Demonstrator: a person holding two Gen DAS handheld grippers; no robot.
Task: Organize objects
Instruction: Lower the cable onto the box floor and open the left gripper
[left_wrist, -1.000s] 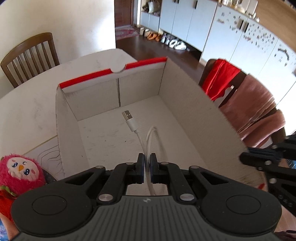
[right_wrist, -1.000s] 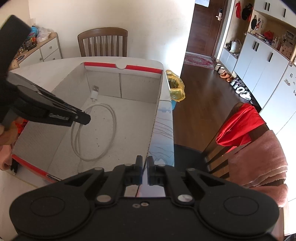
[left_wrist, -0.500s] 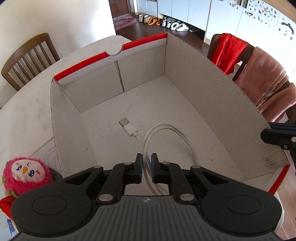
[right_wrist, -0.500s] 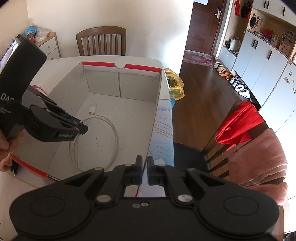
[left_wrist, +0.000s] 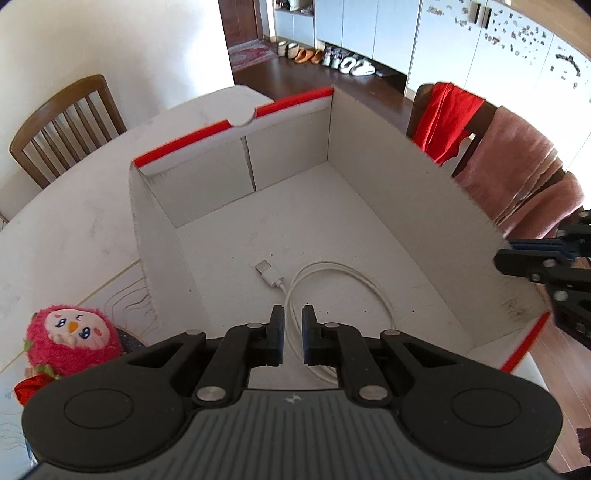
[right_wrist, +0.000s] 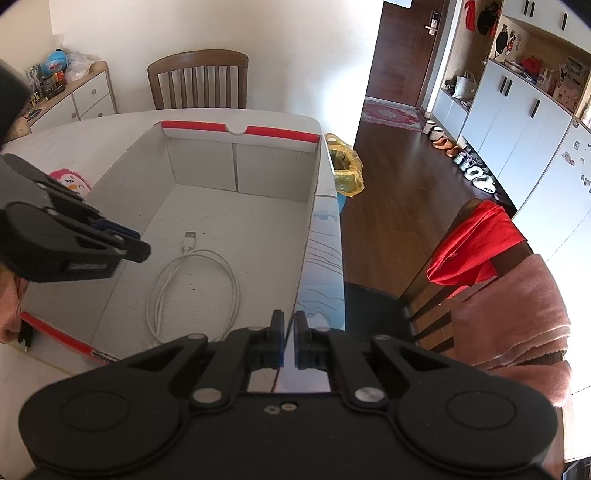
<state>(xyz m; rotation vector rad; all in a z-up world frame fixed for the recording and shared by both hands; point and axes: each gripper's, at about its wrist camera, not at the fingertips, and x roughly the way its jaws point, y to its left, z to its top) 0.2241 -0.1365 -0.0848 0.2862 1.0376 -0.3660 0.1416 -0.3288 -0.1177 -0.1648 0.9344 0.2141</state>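
Observation:
A white cardboard box (left_wrist: 424, 206) with red-edged flaps stands open on the white table. A coiled white USB cable (left_wrist: 343, 295) lies flat on its floor, also seen in the right wrist view (right_wrist: 192, 280). My left gripper (left_wrist: 292, 325) hovers above the box's near end with its jaws slightly parted and nothing between them. My right gripper (right_wrist: 290, 334) is shut on the upper edge of the box's right wall (right_wrist: 308, 236). A pink plush toy (left_wrist: 72, 339) lies on the table left of the box.
A printed sheet (left_wrist: 122, 291) lies under the box's left side. Wooden chairs (right_wrist: 199, 79) stand at the table's far side. A chair with red and pink cloths (right_wrist: 498, 266) stands to the right. A yellow bag (right_wrist: 345, 170) sits on the floor.
My left gripper let go of the white cable, opened a little and rose back. The cable now lies loose on the box floor. My right gripper kept its hold on the box wall.

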